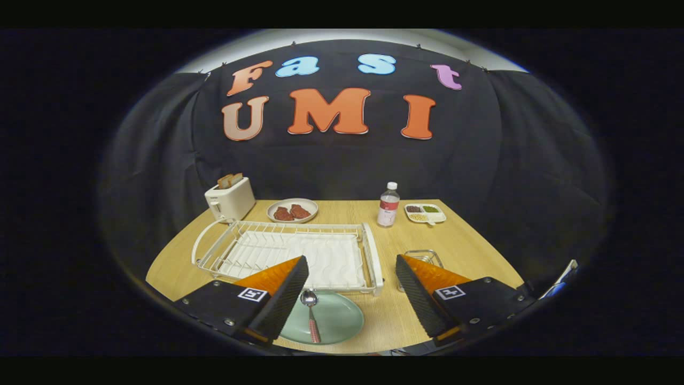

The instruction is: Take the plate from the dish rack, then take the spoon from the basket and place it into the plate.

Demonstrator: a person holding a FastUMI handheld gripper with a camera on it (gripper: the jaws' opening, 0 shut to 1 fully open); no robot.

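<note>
Judging task done: spoon (pixel 311 315) lies in plate (pixel 334 321), plate on table just in front of empty dish rack (pixel 299 251). Basket (pixel 425 258) beside rack. Gripper (pixel 350 299) fingers apart, holding nothing.

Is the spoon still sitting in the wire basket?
No, the spoon lies on the green plate in front of the dish rack, between the open gripper fingers.

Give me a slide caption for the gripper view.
Open gripper above the green plate holding the spoon, dish rack beyond.
</note>
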